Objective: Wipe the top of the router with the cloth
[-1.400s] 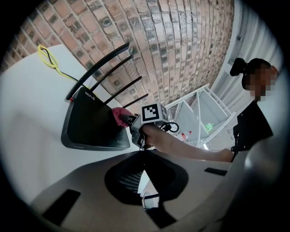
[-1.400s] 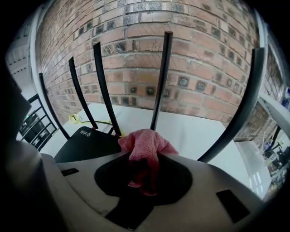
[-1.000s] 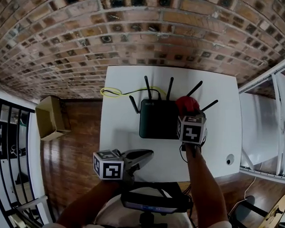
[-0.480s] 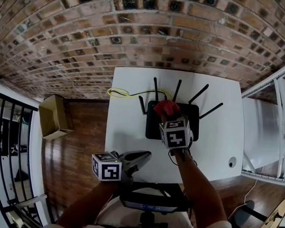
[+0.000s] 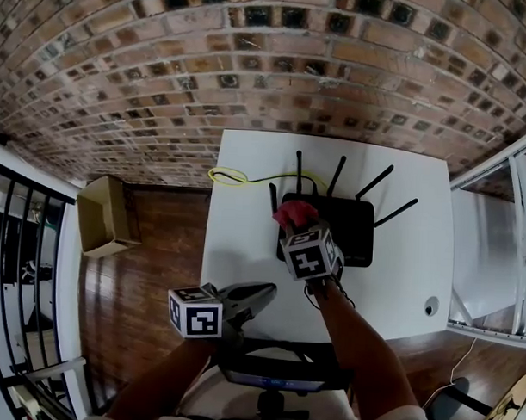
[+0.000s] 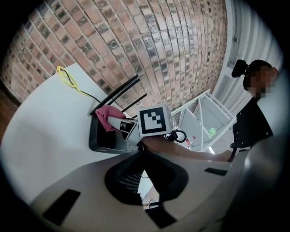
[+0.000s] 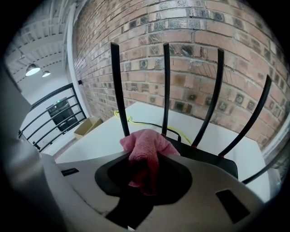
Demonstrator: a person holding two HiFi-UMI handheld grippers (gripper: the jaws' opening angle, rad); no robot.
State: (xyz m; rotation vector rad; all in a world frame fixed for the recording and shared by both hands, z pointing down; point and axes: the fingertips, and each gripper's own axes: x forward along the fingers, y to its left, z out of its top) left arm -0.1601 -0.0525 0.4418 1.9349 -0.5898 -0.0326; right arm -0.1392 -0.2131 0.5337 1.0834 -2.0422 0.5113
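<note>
I am looking at the pink cloth (image 5: 294, 214), which is bunching up between the jaws of my right gripper (image 5: 297, 231); in the right gripper view the cloth (image 7: 146, 153) is filling the narrow gap, with the jaws clamping nearly together on it. The cloth is sitting on the top of the black router (image 5: 350, 227), over its left part and close to the row of antenna bases, and the right gripper is angling down onto it from the near side. In the left gripper view the cloth (image 6: 107, 113) is showing at the router's (image 6: 100, 141) far left corner, with the right gripper's marker cube just behind it. The router is lying flat on a white table (image 5: 241, 238), toward the wall side, with its black antennas (image 5: 375, 181) rising along the back edge; in the right gripper view they (image 7: 166, 90) are standing directly beyond the cloth, the leftmost one just beside it. A yellow cable (image 5: 231, 175) is looping on the table behind the router's left corner. My left gripper (image 5: 263, 293) is hovering at the table's near edge, well apart from the router, its jaws drawing almost together with nothing between them. A small round object (image 5: 429, 305) is sitting near the table's right front corner. A cardboard box (image 5: 102, 216) is lying on the wooden floor (image 5: 149, 270) to the left, and a brick wall (image 5: 251, 67) is running behind the table.
</note>
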